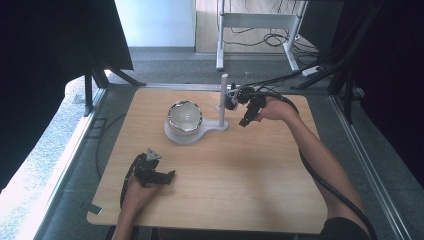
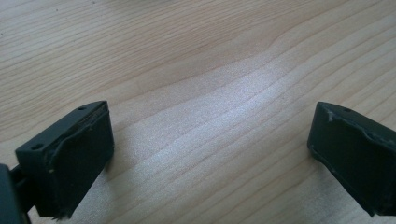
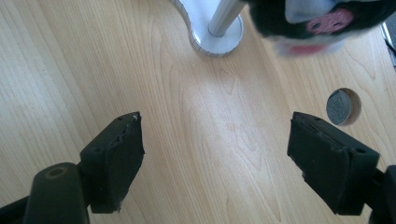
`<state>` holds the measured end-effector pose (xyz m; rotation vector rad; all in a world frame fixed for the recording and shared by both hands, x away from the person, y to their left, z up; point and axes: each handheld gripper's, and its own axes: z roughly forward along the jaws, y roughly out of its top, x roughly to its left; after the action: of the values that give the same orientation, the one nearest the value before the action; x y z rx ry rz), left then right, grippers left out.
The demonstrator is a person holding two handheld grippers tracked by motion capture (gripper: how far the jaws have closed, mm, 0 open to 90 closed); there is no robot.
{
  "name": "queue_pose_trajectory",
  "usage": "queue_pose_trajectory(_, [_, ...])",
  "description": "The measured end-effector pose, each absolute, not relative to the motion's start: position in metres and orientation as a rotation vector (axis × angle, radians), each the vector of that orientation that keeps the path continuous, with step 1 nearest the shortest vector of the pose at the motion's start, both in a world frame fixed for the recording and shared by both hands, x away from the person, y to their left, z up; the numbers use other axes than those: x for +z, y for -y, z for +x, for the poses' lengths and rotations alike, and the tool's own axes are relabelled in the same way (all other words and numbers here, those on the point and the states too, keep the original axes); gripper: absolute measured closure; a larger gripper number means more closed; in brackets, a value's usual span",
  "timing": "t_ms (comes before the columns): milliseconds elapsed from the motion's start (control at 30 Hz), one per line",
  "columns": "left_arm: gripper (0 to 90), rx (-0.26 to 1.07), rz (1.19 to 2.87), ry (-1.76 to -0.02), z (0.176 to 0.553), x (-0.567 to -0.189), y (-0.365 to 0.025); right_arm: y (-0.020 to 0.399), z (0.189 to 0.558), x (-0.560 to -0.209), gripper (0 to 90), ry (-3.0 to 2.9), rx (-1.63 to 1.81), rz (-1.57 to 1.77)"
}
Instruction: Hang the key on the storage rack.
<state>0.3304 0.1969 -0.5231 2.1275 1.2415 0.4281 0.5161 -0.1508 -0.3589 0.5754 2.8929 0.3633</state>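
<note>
Wooden table [image 1: 260, 190], light grain, rectangular, with a round cable hole [image 3: 344, 107] seen in the right gripper view near the right jaw. On its far half stands a white stand [image 1: 196, 134]: a flat rounded base and an upright pole [image 1: 223, 100] with a short side peg.

A bowl [image 1: 184, 116] with a dark, wavy rim and pale inside sits upright on the wide part of the stand's base, left of the pole.

A small dark plush item [image 3: 322, 16] with a pale patch and a pink mark hangs at the pole; in the right gripper view it shows blurred at the top edge, above and beyond the jaws and apart from them. Exactly how it hangs cannot be told.

Right gripper [image 1: 246, 120], held in the right hand [image 1: 272, 110], is just right of the pole, pointing down toward the table. Its jaws stand wide apart with only bare wood between them; they grip nothing.

Left gripper [image 1: 170, 176] rests low over the near left part of the table, well apart from the stand. Its jaws are likewise spread wide over bare wood, gripping nothing.
</note>
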Motion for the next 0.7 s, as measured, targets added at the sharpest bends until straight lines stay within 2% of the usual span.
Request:
queue_pose_trajectory(133, [0.3, 0.429, 2.126, -1.242, 0.330, -0.523, -0.197, 0.152, 0.514, -0.361, 14.8, -2.880, 0.373, 0.571])
queue_pose_trajectory(700, [0.3, 0.430, 2.127, -1.242, 0.330, -0.523, -0.197, 0.165, 0.490, -0.357, 11.7, -2.854, 0.428, 0.565])
